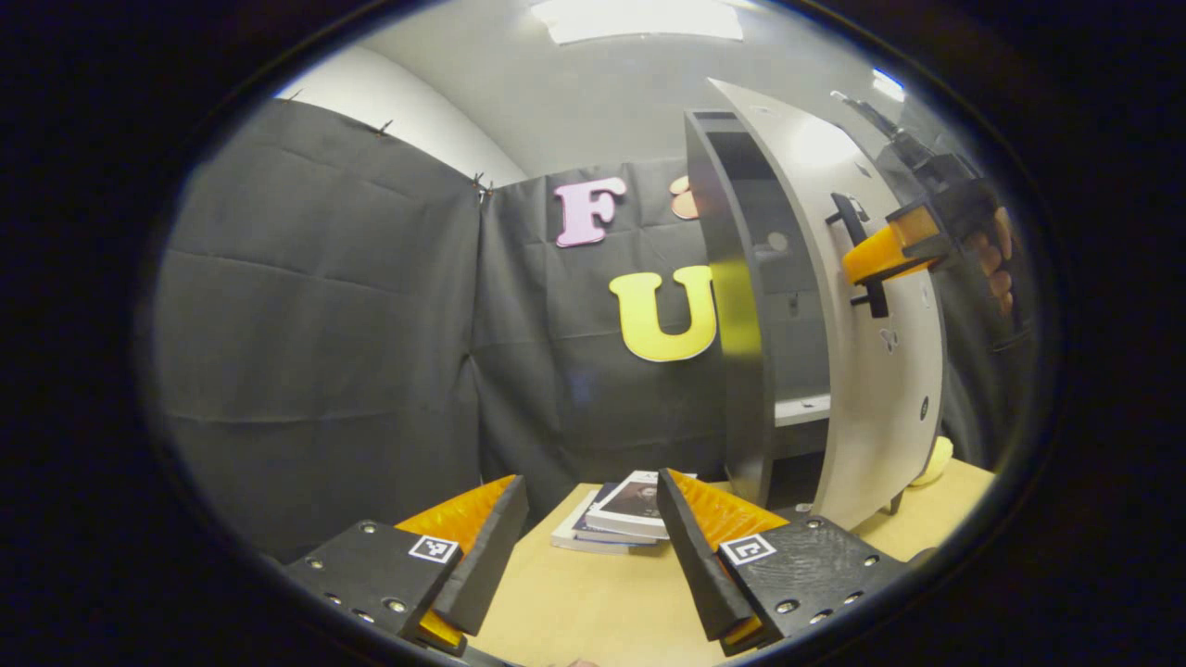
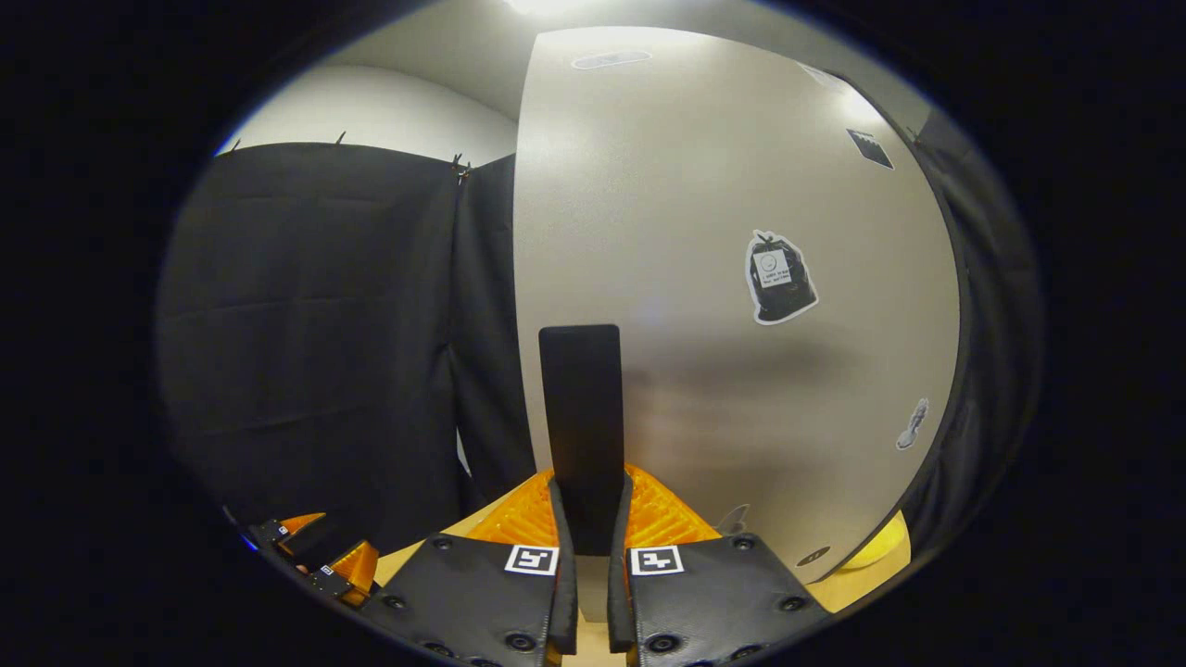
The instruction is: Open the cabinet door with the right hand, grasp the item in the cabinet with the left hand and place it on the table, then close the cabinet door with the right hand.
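Closest to us in the left gripper view, the left claw [image 1: 584, 547] hangs with its fingers spread wide and nothing between them, over a pale wooden bench [image 1: 602, 611]. Beyond the fingertips we note a small stack of books [image 1: 616, 523] lying near the bench's far edge. On the right stands the cabinet [image 1: 741, 371], dark inside, its pale door [image 1: 871, 371] swung partly out. We cannot make out any item within. Black cloth walls the booth under a white ceiling.

In the right gripper view, the right claw [image 2: 586, 519] is clamped on the door's dark handle [image 2: 582, 417], both fingers pressing its sides. We see stickers on the door face, and something yellow [image 2: 880, 547] at the bench's edge past the door.
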Action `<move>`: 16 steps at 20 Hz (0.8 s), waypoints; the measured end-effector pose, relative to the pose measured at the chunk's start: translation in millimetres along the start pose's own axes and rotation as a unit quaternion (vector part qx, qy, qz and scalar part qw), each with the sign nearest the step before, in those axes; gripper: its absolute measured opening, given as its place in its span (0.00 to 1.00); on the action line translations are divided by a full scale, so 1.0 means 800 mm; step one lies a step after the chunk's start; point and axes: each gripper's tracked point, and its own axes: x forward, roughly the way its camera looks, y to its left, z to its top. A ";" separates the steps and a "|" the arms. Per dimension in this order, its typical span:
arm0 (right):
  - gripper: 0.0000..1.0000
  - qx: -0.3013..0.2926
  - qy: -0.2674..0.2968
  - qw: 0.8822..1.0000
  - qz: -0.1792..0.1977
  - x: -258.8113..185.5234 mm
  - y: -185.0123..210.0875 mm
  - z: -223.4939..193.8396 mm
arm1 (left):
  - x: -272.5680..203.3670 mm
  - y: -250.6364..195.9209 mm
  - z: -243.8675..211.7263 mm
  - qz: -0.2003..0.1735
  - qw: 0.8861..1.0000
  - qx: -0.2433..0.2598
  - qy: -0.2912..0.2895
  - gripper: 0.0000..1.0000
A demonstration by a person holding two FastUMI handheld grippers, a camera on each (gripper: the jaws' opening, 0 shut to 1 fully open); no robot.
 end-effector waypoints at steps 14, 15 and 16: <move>0.09 0.016 0.013 0.997 0.080 0.001 -0.029 0.003 | -0.041 -0.107 0.038 -0.050 0.999 0.014 -0.016 0.84; 0.09 0.016 0.013 0.996 0.083 -0.001 -0.032 0.003 | -0.043 -0.117 0.042 -0.055 0.998 0.016 -0.018 0.87; 0.09 0.016 0.013 0.996 0.084 -0.005 -0.034 0.002 | -0.046 -0.125 0.045 -0.061 0.998 0.018 -0.021 0.84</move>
